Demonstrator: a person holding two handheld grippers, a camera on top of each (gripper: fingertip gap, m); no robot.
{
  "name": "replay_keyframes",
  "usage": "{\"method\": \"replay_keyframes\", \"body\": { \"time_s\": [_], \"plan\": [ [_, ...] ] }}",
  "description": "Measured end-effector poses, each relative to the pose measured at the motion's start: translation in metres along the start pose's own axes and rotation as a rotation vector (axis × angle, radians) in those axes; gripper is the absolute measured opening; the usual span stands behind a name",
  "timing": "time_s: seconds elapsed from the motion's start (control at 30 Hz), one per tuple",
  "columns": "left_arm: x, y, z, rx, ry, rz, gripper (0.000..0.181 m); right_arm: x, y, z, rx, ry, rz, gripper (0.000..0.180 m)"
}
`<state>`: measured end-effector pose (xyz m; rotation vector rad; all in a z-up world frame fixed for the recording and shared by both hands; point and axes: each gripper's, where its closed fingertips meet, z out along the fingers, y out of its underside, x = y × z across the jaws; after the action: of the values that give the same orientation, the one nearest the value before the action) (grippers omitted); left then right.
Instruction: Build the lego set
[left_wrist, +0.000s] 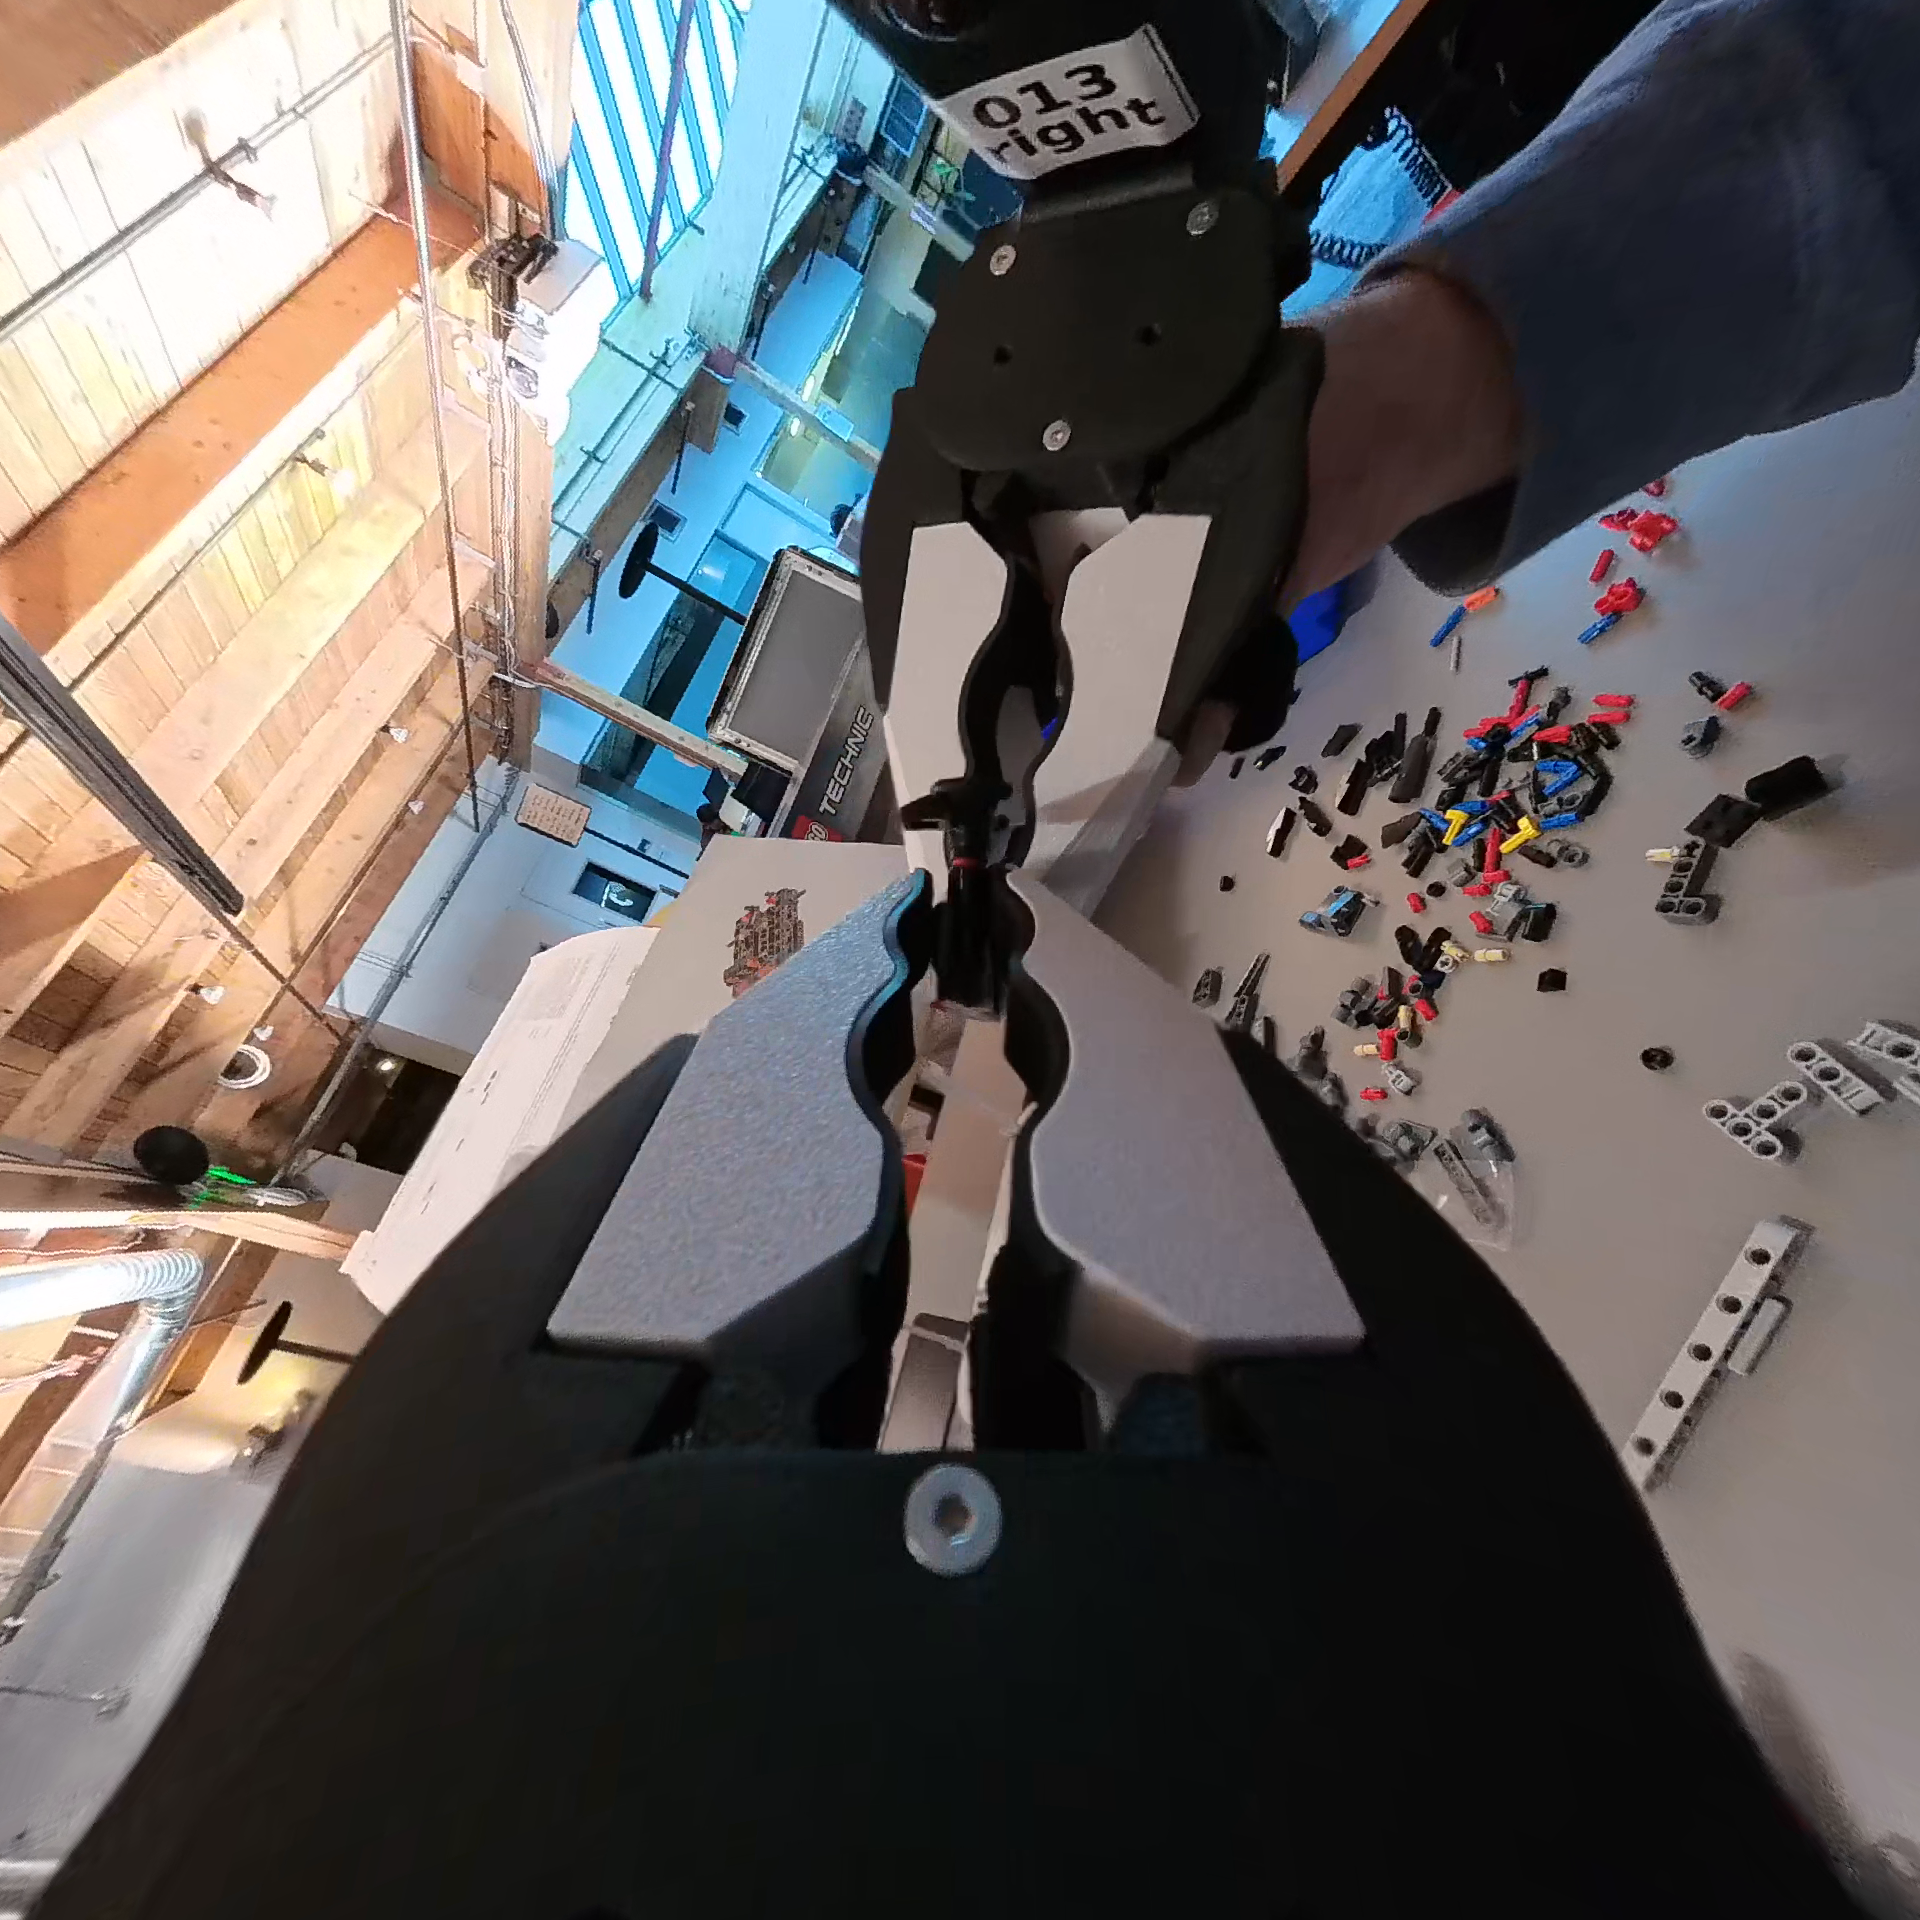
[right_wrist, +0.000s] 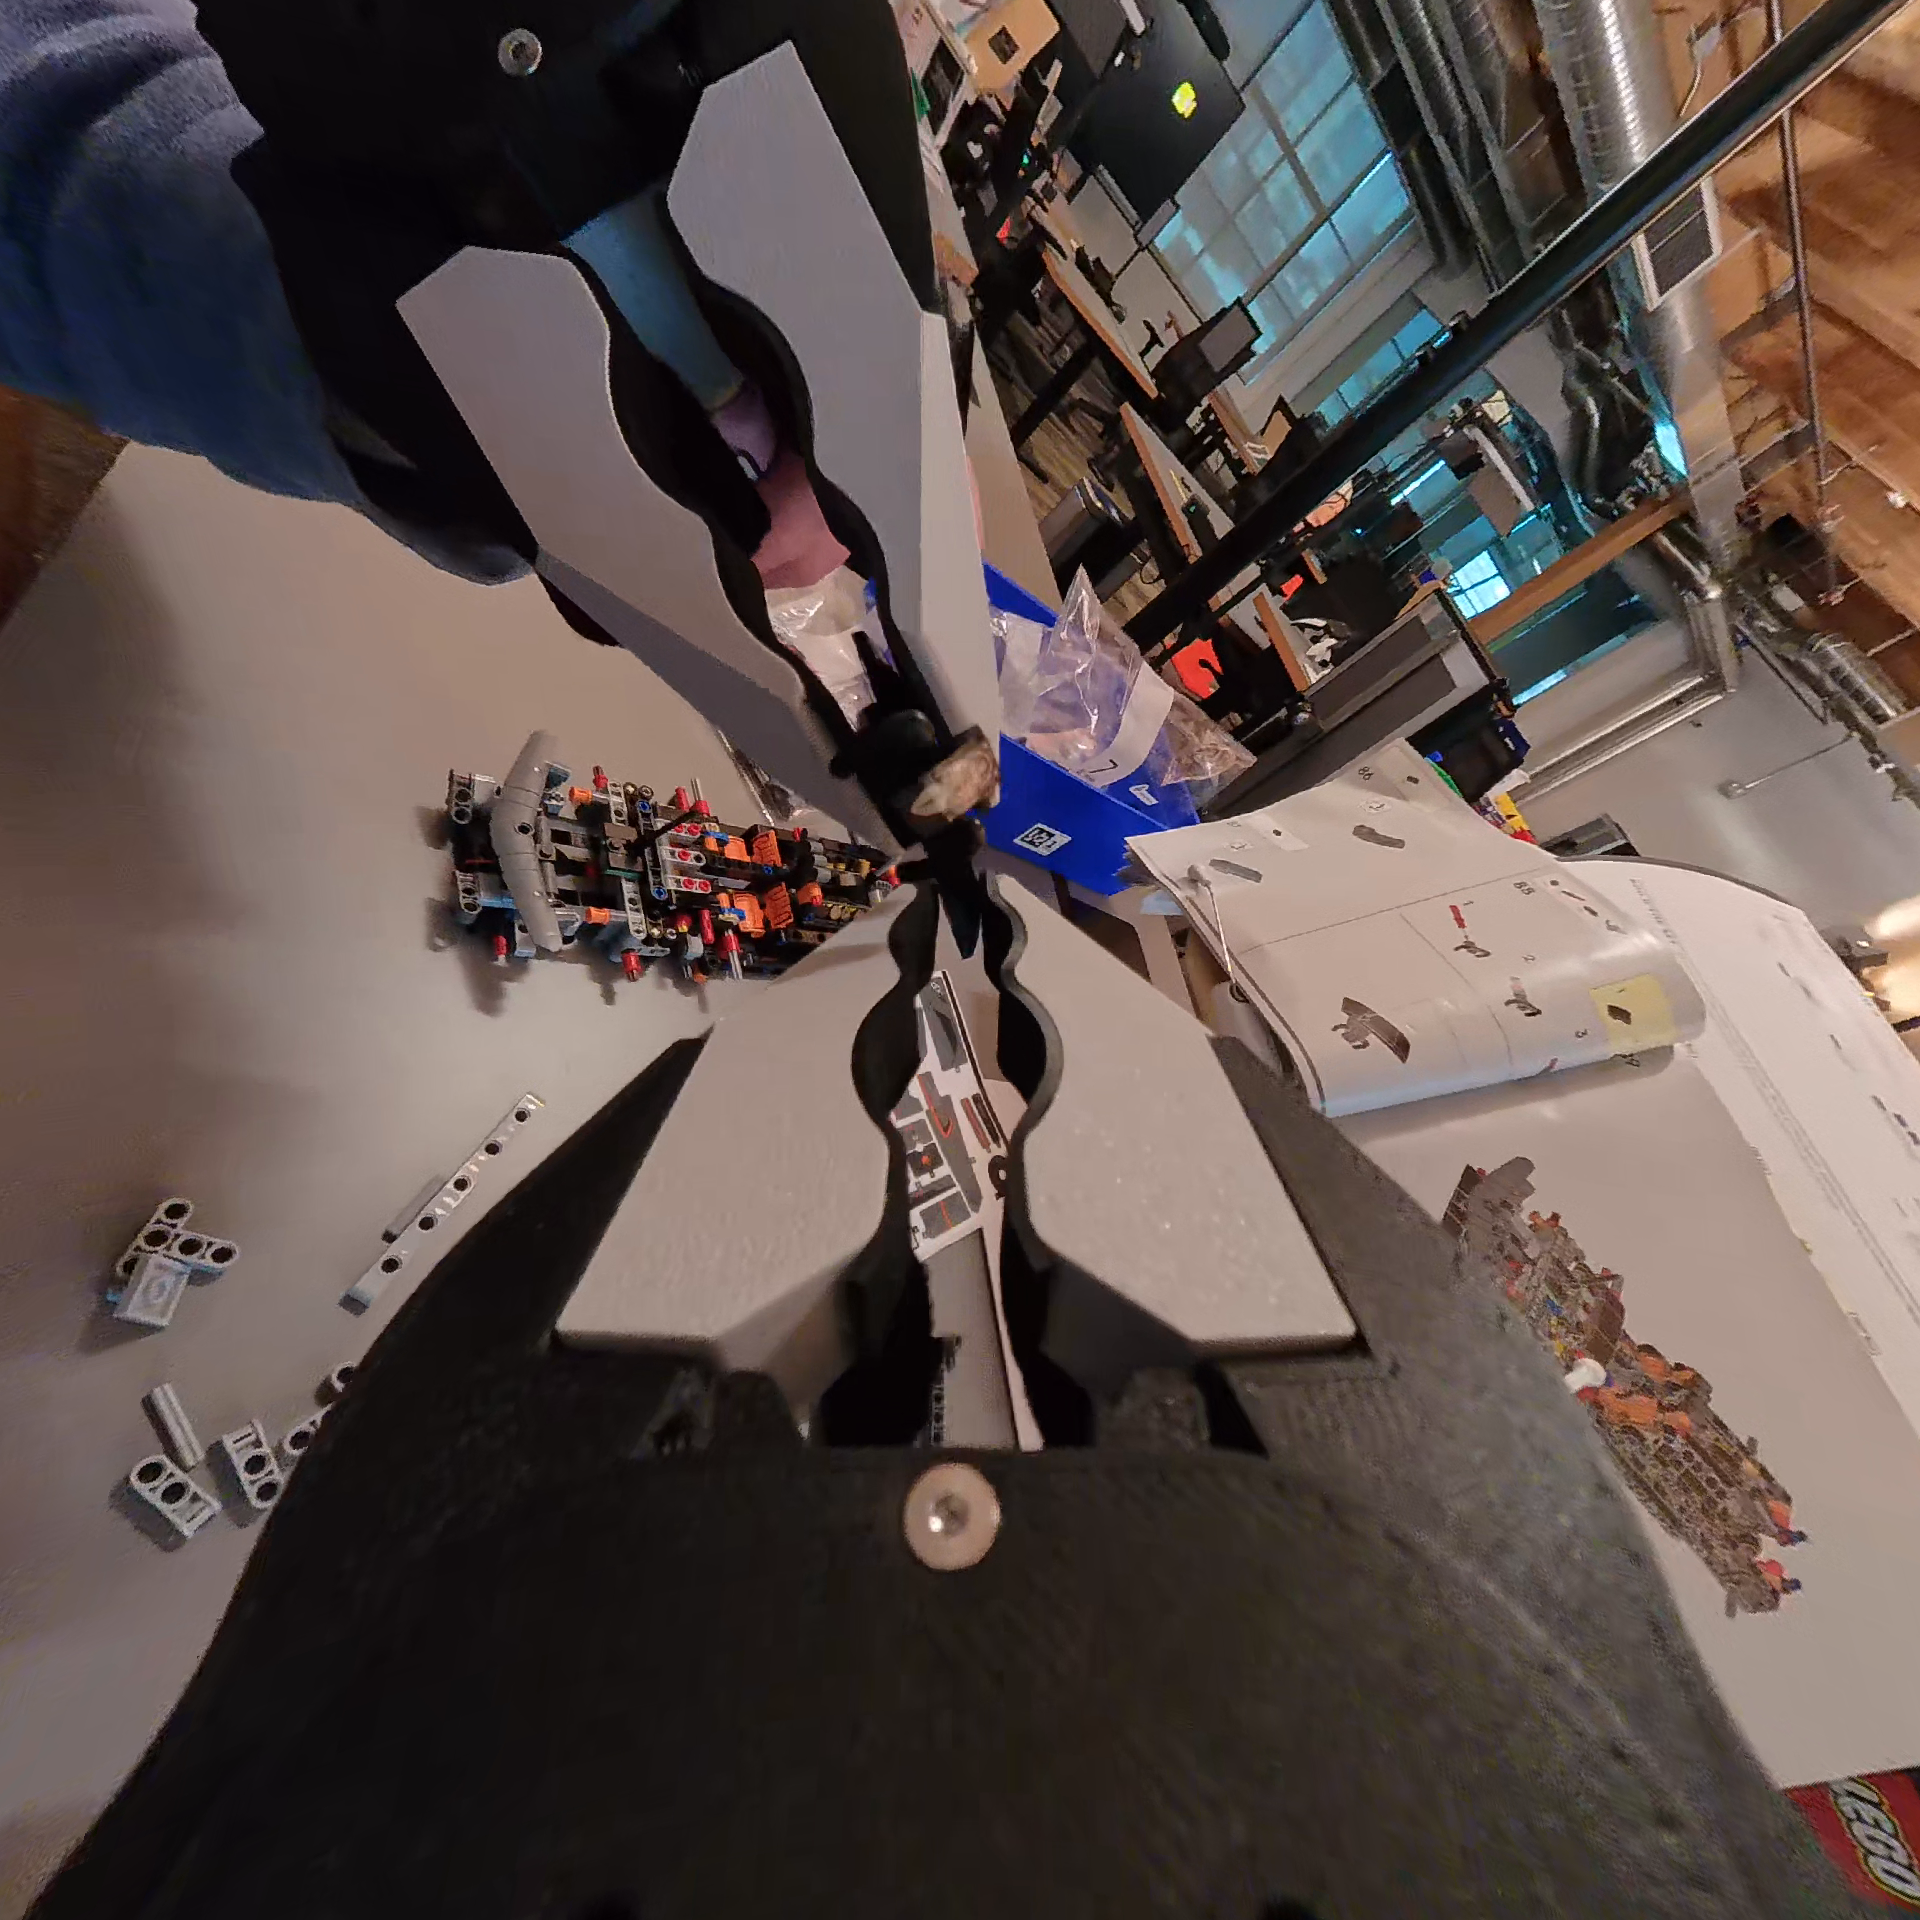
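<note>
Here, two hand-held grippers meet tip to tip above a grey table (left_wrist: 1558, 1039) strewn with building-toy parts. The left hand-held gripper (left_wrist: 966, 940) has its jaws drawn narrow and clamped on a small black piece (left_wrist: 968, 951) with a red ring at its far end. Facing it, the right hand-held gripper (left_wrist: 971, 821) is likewise closed to a narrow gap, pinching another small black part (left_wrist: 961, 805) that touches the first.

In the right wrist view, the right hand-held gripper (right_wrist: 951, 914) points at the left hand-held gripper (right_wrist: 914, 790), and the joined black parts (right_wrist: 940, 831) sit between the two sets of tips; their exact shape is hard to make out. A person's blue sleeve (left_wrist: 1704, 260) shows behind the right tool.

On the table, a loose heap of black, red, blue and yellow pieces (left_wrist: 1475, 800) lies well apart from the grippers, with light grey beams (left_wrist: 1714, 1340) nearer the table's edge. The partly built model (right_wrist: 644, 873), grey with orange and red details, rests flat on the table. An open instruction booklet (right_wrist: 1403, 956) lies beside a blue bin (right_wrist: 1049, 810) holding clear plastic bags (right_wrist: 1091, 675), and a printed sheet with a picture of the model (right_wrist: 1621, 1382) lies near the booklet.
</note>
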<state>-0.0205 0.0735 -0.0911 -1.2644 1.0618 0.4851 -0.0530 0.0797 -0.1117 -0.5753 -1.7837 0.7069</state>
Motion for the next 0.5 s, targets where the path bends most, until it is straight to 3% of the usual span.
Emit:
{"method": "replay_keyframes", "body": {
  "time_s": [0.13, 0.37, 0.5],
  "plan": [
    [0.002, -0.003, -0.002, 0.039, 0.021, -0.057, 0.008, -0.002, -0.008, -0.004, 0.06, -0.036, 0.068, 0.026],
    [0.003, -0.016, -0.004, 0.138, 0.069, -0.145, 0.008, -0.013, -0.021, -0.008, 0.146, -0.119, 0.122, 0.007],
    [0.006, -0.019, -0.004, 0.165, 0.084, -0.153, 0.008, -0.015, -0.021, -0.011, 0.157, -0.135, 0.127, 0.005]
  ]
}}
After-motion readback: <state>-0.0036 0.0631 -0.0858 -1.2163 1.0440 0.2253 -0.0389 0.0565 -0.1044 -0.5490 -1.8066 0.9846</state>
